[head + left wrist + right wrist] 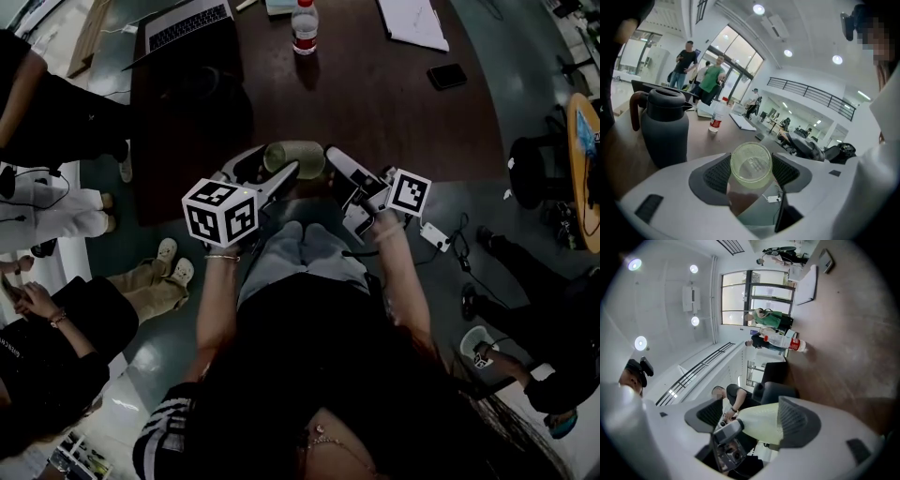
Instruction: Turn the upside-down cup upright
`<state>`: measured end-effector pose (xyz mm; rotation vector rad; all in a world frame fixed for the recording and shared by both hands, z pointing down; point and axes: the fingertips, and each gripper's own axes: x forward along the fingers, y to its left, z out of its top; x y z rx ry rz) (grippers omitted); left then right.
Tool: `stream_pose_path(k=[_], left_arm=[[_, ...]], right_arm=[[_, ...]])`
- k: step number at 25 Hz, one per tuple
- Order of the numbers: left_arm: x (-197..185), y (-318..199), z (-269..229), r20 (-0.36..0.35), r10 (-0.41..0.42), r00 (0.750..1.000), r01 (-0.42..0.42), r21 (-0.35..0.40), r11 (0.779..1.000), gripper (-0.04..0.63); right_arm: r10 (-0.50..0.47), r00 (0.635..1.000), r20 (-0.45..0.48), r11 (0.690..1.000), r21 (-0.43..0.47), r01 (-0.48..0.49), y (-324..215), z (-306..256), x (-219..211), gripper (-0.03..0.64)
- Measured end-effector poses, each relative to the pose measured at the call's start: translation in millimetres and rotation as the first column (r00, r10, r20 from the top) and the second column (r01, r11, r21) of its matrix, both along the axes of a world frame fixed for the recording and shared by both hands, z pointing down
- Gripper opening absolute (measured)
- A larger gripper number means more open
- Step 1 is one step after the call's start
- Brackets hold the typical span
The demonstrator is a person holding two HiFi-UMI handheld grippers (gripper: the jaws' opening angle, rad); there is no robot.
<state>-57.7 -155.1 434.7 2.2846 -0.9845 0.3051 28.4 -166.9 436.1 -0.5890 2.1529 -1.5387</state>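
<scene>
Pale green-yellow plastic, see-through and thin in the wall: that is the cup [298, 157], and it is neither upside down nor upright at this moment. It lies on its side at the near edge of the dark brown worktop [375, 103], between your two hands, and appears to be lifted just clear of the surface.

Your left tongs [751, 173] are clamped on it. Their ribbed dark pads [717, 174] press its opposite sides, and one round end faces straight back along the jaws. Your right tongs [753, 417] stand apart with the tapered body of the cup lying across the gap. One pad sits against it and the other is clear of it, so that side bears on the cup but does not grip it.

You seem to be about halfway through the turn. To finish it well:

- Let the left tongs carry the cup, and squeeze no harder, since a wall this thin will buckle.
- Roll your wrist until the wide mouth faces up and the narrow base points down.
- Move it in from the edge before you lower it.
- Set the base flat on the wood, then open the jaws.
- Ease the right tongs out of the way so their pad does not drag the taper sideways.

Further in on the worktop stand a matt grey jug [665, 126] with a brown handle and a clear bottle [305, 26] with a red label. Both are well apart from your landing spot.
</scene>
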Motion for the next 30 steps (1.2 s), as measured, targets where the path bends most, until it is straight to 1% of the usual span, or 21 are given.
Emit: stream_pose_path(k=[5, 7, 9, 11, 13, 15, 16, 18, 21, 25, 27, 30], left_arm=[[1.2, 3.0, 20.4, 0.127, 0.024, 0.992, -0.024, -0.004, 1.0, 0.284], [2.0, 2.5, 27.0, 0.186, 0.04, 0.982, -0.039, -0.007, 0.999, 0.284], [4.5, 4.0, 34.7, 0.263, 0.062, 0.963, -0.063, -0.004, 0.998, 0.283], [8.1, 5.6, 43.7, 0.36, 0.089, 0.929, -0.099, 0.009, 0.995, 0.283], [11.0, 3.2, 52.1, 0.46, 0.117, 0.88, -0.145, 0.025, 0.989, 0.283], [13.4, -1.0, 59.5, 0.531, 0.144, 0.835, -0.186, 0.027, 0.982, 0.282], [14.4, -2.6, 63.1, 0.555, 0.156, 0.817, -0.202, 0.022, 0.979, 0.284], [15.9, -5.3, 70.2, 0.587, 0.176, 0.79, -0.226, 0.012, 0.974, 0.283], [19.3, -7.9, 80.7, 0.622, 0.2, 0.757, -0.256, 0.001, 0.967, 0.283], [24.2, -7.9, 97.8, 0.678, 0.222, 0.7, -0.291, -0.012, 0.957, 0.283], [25.6, -6.4, 105.0, 0.688, 0.231, 0.688, -0.298, -0.022, 0.954, 0.284], [27.0, -4.2, 110.7, 0.688, 0.245, 0.683, -0.306, -0.036, 0.951, 0.284]], right_arm=[[0.015, 1.0, -0.024, 1.0, -0.005, -0.016, 0.9, 5.1, 3.0, 0.374], [0.02, 0.999, -0.026, 1.0, -0.008, -0.02, 0.5, 5.2, 3.9, 0.374], [0.024, 0.999, -0.025, 1.0, -0.009, -0.024, 2.5, 6.0, 5.3, 0.374], [0.024, 0.999, -0.027, 1.0, -0.006, -0.024, 5.2, 7.3, 6.6, 0.374], [0.021, 0.999, -0.034, 1.0, 0.001, -0.021, 4.9, 7.6, 6.4, 0.374], [0.02, 0.999, -0.04, 1.0, 0.005, -0.019, 2.4, 7.1, 4.9, 0.374], [0.02, 0.999, -0.042, 1.0, 0.007, -0.02, 1.5, 6.8, 4.1, 0.374], [0.021, 0.999, -0.051, 1.0, 0.012, -0.02, 0.8, 6.0, 3.0, 0.374], [0.02, 0.997, -0.076, 0.999, 0.026, -0.018, 1.2, 6.1, 3.5, 0.374], [0.012, 0.995, -0.095, 0.999, 0.049, -0.007, 4.6, 6.4, 5.7, 0.374], [0.009, 0.995, -0.1, 0.999, 0.054, -0.004, 6.8, 7.4, 6.0, 0.374], [0.01, 0.995, -0.098, 0.998, 0.056, -0.004, 8.3, 7.4, 5.3, 0.374]])
